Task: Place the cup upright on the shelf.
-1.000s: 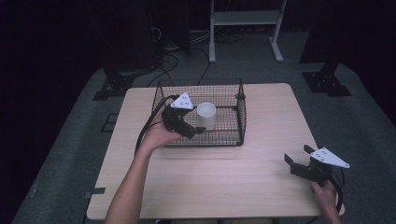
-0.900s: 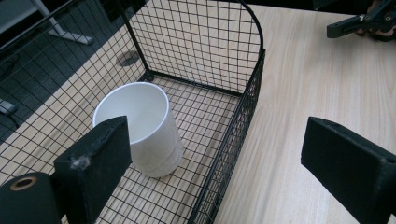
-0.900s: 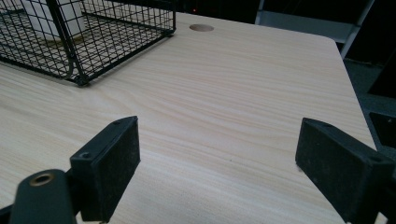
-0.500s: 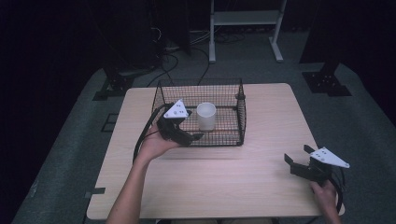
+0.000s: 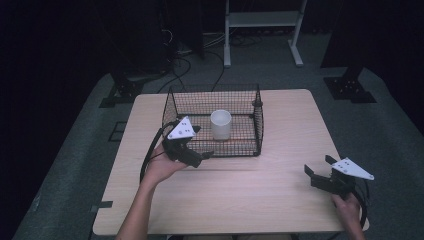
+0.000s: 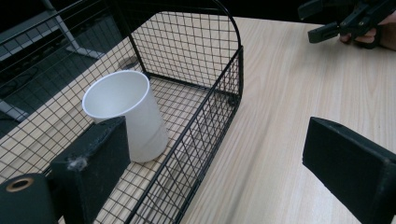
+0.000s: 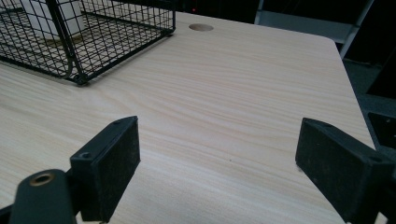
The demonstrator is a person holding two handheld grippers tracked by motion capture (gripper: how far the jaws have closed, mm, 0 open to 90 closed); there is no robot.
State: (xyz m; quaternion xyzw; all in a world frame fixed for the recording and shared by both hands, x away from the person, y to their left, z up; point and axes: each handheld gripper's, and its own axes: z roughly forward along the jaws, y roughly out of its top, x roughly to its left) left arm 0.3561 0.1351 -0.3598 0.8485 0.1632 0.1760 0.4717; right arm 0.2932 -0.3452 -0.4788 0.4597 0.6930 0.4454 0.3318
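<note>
- The white paper cup (image 5: 221, 124) stands upright and open-mouthed inside the black wire basket (image 5: 257, 125), on the basket floor near its middle, touching none of the mesh walls.
- Your left gripper (image 5: 200, 156) sits at the basket's front-left corner with its fingers (image 6: 91, 165) spread wide and empty; in the left gripper view one finger lies over the basket side and the other over bare worktop (image 5: 285, 195).
- Your right gripper (image 5: 316, 171) rests near the worktop's front-right corner, well apart from the basket, fingers (image 7: 106, 165) parted and holding nothing.
- Expect the cup to be very light and thin-walled: it likely dents or ovals under a firm squeeze and tips at a nudge.
- Take it across the upper wall just under the rolled rim, where it is probably stiffest, or pinch the rim with one finger inside.
- Come in from above; the basket walls block a sideways approach.
- The basket itself looks stiff but light, and may slide if bumped.
</note>
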